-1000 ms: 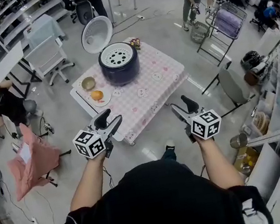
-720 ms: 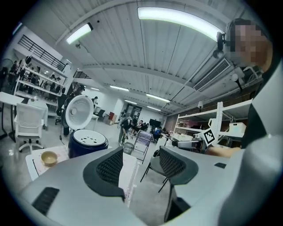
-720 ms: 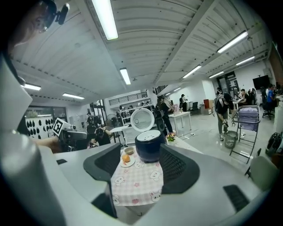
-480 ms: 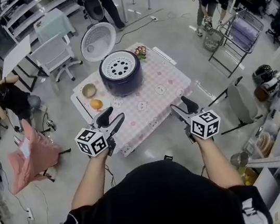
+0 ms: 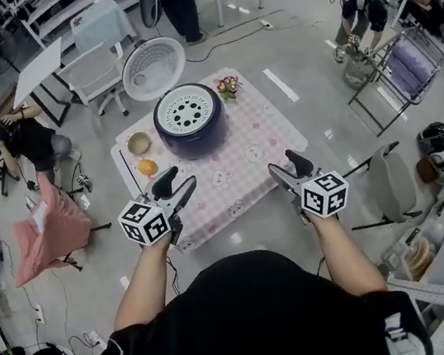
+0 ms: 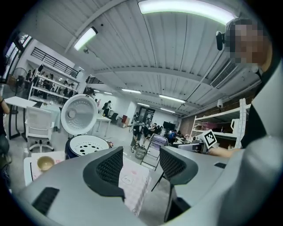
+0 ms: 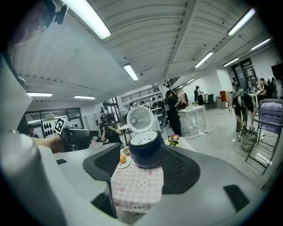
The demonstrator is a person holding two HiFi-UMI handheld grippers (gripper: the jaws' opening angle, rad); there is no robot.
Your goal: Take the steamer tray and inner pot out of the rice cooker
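Note:
A dark blue rice cooker [image 5: 190,129] stands on a small table with a pink checked cloth [image 5: 245,139], its white lid [image 5: 152,57] swung open behind it. The white perforated steamer tray [image 5: 186,111] sits in its top. The inner pot is hidden under the tray. My left gripper [image 5: 178,187] and right gripper [image 5: 286,166] hover open short of the table's near edge, both empty. The cooker [image 7: 144,149] and tray [image 6: 89,145] show in the gripper views too.
On the table's left are a small bowl [image 5: 140,143] and a plate with an orange fruit [image 5: 147,167]; a flower posy [image 5: 229,86] stands behind the cooker. A seated person [image 5: 32,140], a pink-draped chair [image 5: 53,226], white chairs and a grey chair [image 5: 389,179] surround the table.
The view has moved closer to the table, which now sits nearer and more centred between the grippers. Both grippers keep the same open pose.

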